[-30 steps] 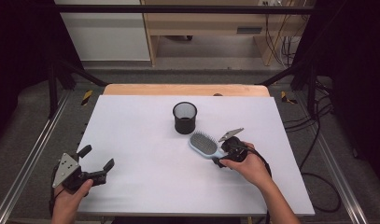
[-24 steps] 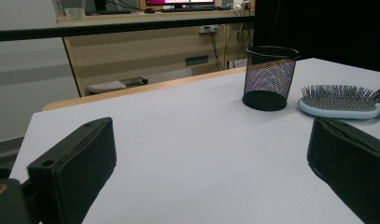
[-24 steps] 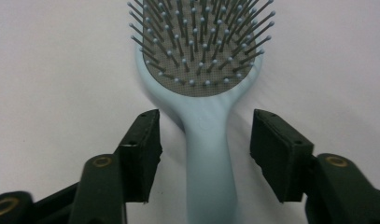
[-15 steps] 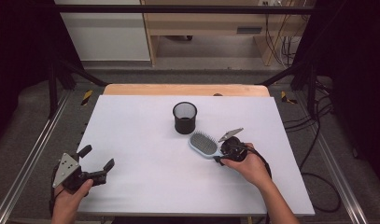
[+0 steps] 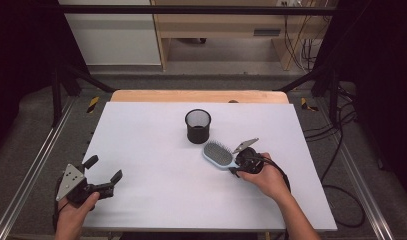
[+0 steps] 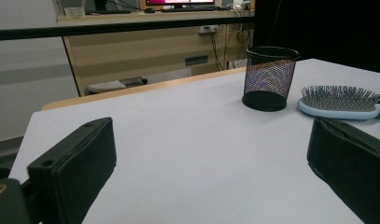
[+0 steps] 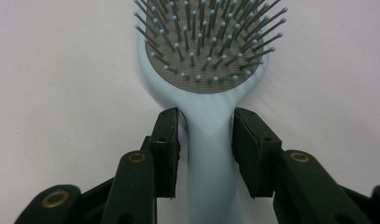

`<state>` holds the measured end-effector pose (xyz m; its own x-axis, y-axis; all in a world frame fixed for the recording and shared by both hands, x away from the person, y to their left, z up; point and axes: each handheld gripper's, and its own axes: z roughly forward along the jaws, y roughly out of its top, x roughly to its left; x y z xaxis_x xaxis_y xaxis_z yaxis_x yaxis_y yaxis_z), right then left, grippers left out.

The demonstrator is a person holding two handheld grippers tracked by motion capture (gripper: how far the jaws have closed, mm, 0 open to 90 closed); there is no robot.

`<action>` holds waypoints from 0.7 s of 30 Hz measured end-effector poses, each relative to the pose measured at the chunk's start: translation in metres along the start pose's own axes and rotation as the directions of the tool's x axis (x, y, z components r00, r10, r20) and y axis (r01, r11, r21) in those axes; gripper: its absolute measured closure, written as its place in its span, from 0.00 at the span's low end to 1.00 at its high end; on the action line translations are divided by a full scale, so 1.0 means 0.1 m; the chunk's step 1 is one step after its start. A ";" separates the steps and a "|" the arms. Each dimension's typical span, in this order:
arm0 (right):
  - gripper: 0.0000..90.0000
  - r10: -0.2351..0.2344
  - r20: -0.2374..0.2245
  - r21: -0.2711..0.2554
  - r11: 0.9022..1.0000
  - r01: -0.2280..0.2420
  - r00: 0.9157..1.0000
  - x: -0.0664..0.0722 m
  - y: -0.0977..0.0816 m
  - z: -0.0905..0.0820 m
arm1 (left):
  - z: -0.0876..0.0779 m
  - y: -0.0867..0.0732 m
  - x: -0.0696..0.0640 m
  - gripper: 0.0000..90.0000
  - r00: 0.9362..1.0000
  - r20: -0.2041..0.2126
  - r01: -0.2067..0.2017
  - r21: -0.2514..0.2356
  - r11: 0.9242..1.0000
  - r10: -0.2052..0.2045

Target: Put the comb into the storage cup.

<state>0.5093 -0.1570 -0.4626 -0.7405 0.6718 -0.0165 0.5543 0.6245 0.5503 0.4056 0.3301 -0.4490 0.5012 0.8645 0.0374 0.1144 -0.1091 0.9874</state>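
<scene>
Right gripper [image 7: 206, 140] closing on hairbrush [image 5: 219, 154] handle
Pads flank the neck, a sliver of gap still showing. Brush lies just beside mesh cup [image 5: 198, 126]. Left gripper [image 5: 102, 175] open, empty, well apart from cup.

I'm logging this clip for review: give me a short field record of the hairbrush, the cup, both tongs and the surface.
surface: white table
hairbrush: light blue hairbrush, lying flat, bristles up, just right of and nearer than the cup
cup: black mesh cup, upright, apart from the brush
right tongs: right tongs astride the brush handle below the head, jaws just been closing; whether the pads press yet cannot be told
left tongs: left tongs open, nothing between the jaws, near the table's front left corner
</scene>
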 end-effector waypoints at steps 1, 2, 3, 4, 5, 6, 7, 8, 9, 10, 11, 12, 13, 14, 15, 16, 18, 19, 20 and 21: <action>0.69 -0.001 0.000 0.002 1.000 0.001 1.000 0.00 0.00 0.00 | 0.00 0.00 0.00 0.01 1.000 0.000 0.000 0.000 1.000 0.000; 0.70 -0.005 0.001 0.003 1.000 0.005 1.000 0.00 0.00 0.00 | 0.00 0.00 0.00 0.01 1.000 0.000 0.000 0.000 1.000 0.000; 0.70 -0.004 0.002 0.002 1.000 0.004 1.000 0.01 0.00 0.00 | 0.00 0.00 0.00 0.01 1.000 0.000 0.000 0.000 1.000 0.000; 0.70 -0.006 0.001 0.003 1.000 0.006 1.000 0.01 0.00 0.00 | 0.00 0.00 0.00 0.01 1.000 0.001 0.000 0.001 1.000 0.000; 0.70 -0.010 0.002 0.003 1.000 0.010 1.000 0.01 0.00 0.00 | 0.00 0.00 0.00 0.01 1.000 0.001 -0.001 0.001 1.000 0.001; 0.71 -0.012 0.000 0.003 1.000 0.012 1.000 0.01 0.00 0.00 | 0.00 0.00 0.00 0.01 1.000 0.001 0.000 0.001 1.000 0.000; 0.72 -0.014 -0.003 0.005 1.000 0.014 1.000 0.01 0.00 0.00 | 0.00 0.00 0.00 0.01 1.000 0.001 0.000 0.001 1.000 0.000; 0.74 -0.014 -0.007 0.006 1.000 0.014 1.000 0.01 0.00 0.00 | 0.00 0.00 0.00 0.01 1.000 0.001 -0.001 0.001 1.000 0.001; 0.74 -0.016 -0.009 0.006 1.000 0.016 1.000 0.01 0.00 0.00 | 0.00 0.00 0.00 0.01 1.000 0.001 0.000 0.001 1.000 0.000; 0.75 -0.016 -0.010 0.006 1.000 0.016 1.000 0.01 0.01 0.00 | 0.00 0.00 0.00 0.01 1.000 0.000 0.000 0.001 1.000 0.000; 0.76 -0.017 -0.012 0.008 1.000 0.018 1.000 0.01 0.01 0.00 | 0.00 0.00 0.00 0.01 1.000 0.000 0.000 0.001 1.000 0.000; 0.76 -0.018 -0.013 0.010 1.000 0.018 1.000 0.01 0.01 0.00 | 0.00 0.00 0.00 0.01 1.000 0.000 0.001 0.001 1.000 -0.001; 0.77 -0.017 -0.012 0.012 1.000 0.017 1.000 0.01 0.01 0.00 | 0.00 0.00 0.00 0.01 1.000 0.000 0.000 0.001 1.000 0.000; 0.77 -0.017 -0.013 0.014 1.000 0.017 1.000 0.01 0.01 0.00 | 0.00 0.00 0.00 0.01 1.000 0.001 0.001 0.000 1.000 -0.001; 0.77 -0.020 -0.014 0.015 1.000 0.020 1.000 0.01 0.01 0.00 | 0.00 0.00 0.00 0.01 1.000 0.001 0.001 0.000 1.000 -0.001; 0.77 -0.021 -0.014 0.014 1.000 0.021 1.000 0.01 0.02 0.00 | 0.00 0.00 0.00 0.01 1.000 0.001 0.001 0.000 1.000 -0.001; 0.77 -0.023 -0.013 0.017 1.000 0.023 1.000 0.01 0.02 0.00 | 0.00 0.00 0.00 0.01 1.000 0.001 0.001 0.000 1.000 -0.001; 0.77 -0.025 -0.011 0.018 1.000 0.025 1.000 0.02 0.02 0.00 | 0.00 0.00 0.00 0.01 1.000 0.001 0.001 -0.001 1.000 -0.001; 0.77 -0.026 -0.009 0.020 0.999 0.026 1.000 0.02 0.02 0.00 | 0.00 0.00 0.00 0.01 1.000 0.001 0.001 0.000 1.000 -0.001; 0.77 -0.026 -0.008 0.021 0.999 0.027 1.000 0.02 0.02 0.00 | 0.00 0.00 0.00 0.01 1.000 0.002 0.000 0.000 1.000 0.000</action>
<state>0.5092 -0.1539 -0.4615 -0.7579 0.6519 -0.0245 0.5423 0.6505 0.5318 0.4057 0.3301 -0.4488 0.5025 0.8638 0.0369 0.1148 -0.1089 0.9874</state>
